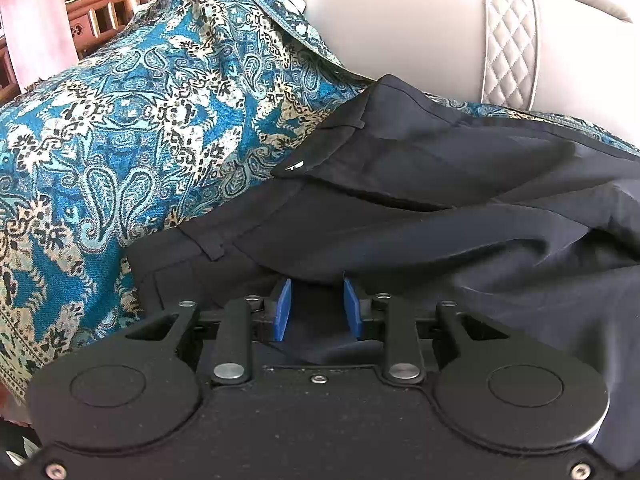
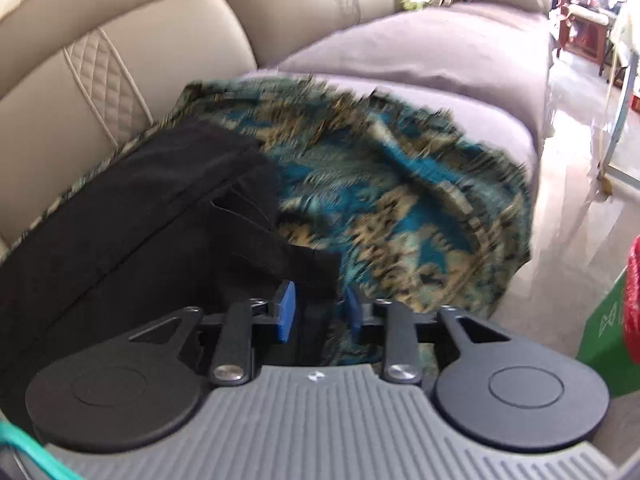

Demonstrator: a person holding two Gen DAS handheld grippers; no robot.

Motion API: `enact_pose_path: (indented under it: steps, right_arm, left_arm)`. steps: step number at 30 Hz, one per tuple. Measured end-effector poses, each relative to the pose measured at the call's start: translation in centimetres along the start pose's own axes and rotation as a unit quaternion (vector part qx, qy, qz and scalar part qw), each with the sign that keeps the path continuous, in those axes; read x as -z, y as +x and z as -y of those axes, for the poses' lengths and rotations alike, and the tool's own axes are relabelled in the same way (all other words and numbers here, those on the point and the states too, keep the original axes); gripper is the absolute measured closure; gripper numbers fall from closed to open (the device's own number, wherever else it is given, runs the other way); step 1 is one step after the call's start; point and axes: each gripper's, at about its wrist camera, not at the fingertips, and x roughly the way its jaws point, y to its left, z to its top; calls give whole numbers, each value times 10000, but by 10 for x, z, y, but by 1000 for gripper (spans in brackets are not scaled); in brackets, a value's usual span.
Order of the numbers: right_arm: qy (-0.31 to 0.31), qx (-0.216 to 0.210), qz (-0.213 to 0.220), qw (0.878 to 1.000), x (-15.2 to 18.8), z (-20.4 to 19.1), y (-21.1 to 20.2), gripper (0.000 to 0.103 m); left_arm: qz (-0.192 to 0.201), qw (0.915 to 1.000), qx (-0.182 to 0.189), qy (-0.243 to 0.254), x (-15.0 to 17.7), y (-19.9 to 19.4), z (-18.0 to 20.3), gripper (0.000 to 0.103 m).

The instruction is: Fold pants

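Black cloth of the pants lies right against the left tool, and a fold of it sits between the two blue pads. The pads stand narrow, with the cloth filling the gap, so I judge that this tool pinches the pants near the waistband; a belt loop is just beside it. The front part of the pads is hidden under the cloth, so the contact itself is not fully visible.

The right tool is at the other end of the garment. Its pads are also narrow, and a black corner of the pants, which looks like a leg end, lies between them. The picture is blurred here and I cannot tell if the pads already press on the cloth or only stand around it.

The pants rest on a blue patterned blanket that covers the seat of a beige sofa, close to the backrest. In the left view the upper layer is turned over near the waist, and in the right view the legs seem to lie one on the other as a long strip. So I judge that a first lengthwise fold is perhaps made, but the garment is long and wrinkled. What is left, in my opinion, is to bring the leg end toward the waist and to smooth the stack.
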Motion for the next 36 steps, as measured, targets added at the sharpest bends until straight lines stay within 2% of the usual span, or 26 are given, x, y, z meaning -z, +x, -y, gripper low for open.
enact_pose_path:
  steps: [1, 2, 8, 10, 12, 15, 16, 19, 22, 26, 28, 33, 36]
  right_arm:
    - [37, 66, 100, 9999, -2, 0, -2, 91]
    - [102, 198, 167, 9996, -1, 0, -3, 95]
    - [839, 825, 744, 9903, 3, 20, -26, 99]
    - [1062, 1093, 669, 9861, 2, 28, -29, 99]
    - [1272, 1315, 398, 9823, 3, 36, -26, 98]
    - [1272, 1424, 162, 9815, 4, 38, -20, 91]
    - [1222, 1501, 148, 9810, 3, 36, -21, 66]
    - [1123, 1553, 364, 9808, -4, 24, -35, 53]
    - [949, 1324, 583, 9849, -16, 2, -51, 48]
    - [727, 374, 582, 9949, -38, -46, -61, 41]
    - [568, -54, 486, 9972, -47, -75, -58, 39]
    - [220, -629, 169, 9976, -68, -155, -34, 33]
    - [-28, -949, -66, 9955, -77, -204, -13, 18]
  left_arm:
    - [5, 10000, 0, 0, 0, 0, 0, 73]
    - [8, 10000, 1, 1, 0, 0, 0, 73]
    - [17, 10000, 16, 17, 0, 0, 0, 72]
    - [30, 10000, 7, 40, 1, 0, 0, 71]
    - [25, 10000, -2, 56, 1, 0, 1, 71]
    - [-44, 9999, 12, 114, -4, -2, 1, 63]
    - [-45, 9999, 70, 120, -7, -4, 0, 59]
    - [75, 9994, 331, 52, -21, -12, -5, 50]
    - [243, 9980, 580, 5, -46, -19, -7, 35]
    - [288, 9952, 935, 18, -87, -18, 1, 24]
    - [111, 9939, 1086, -131, -112, -8, 8, 24]
    - [-304, 9875, 1315, -809, -166, 41, 26, 24]
    - [-518, 9845, 1247, -1124, -190, 76, 42, 23]
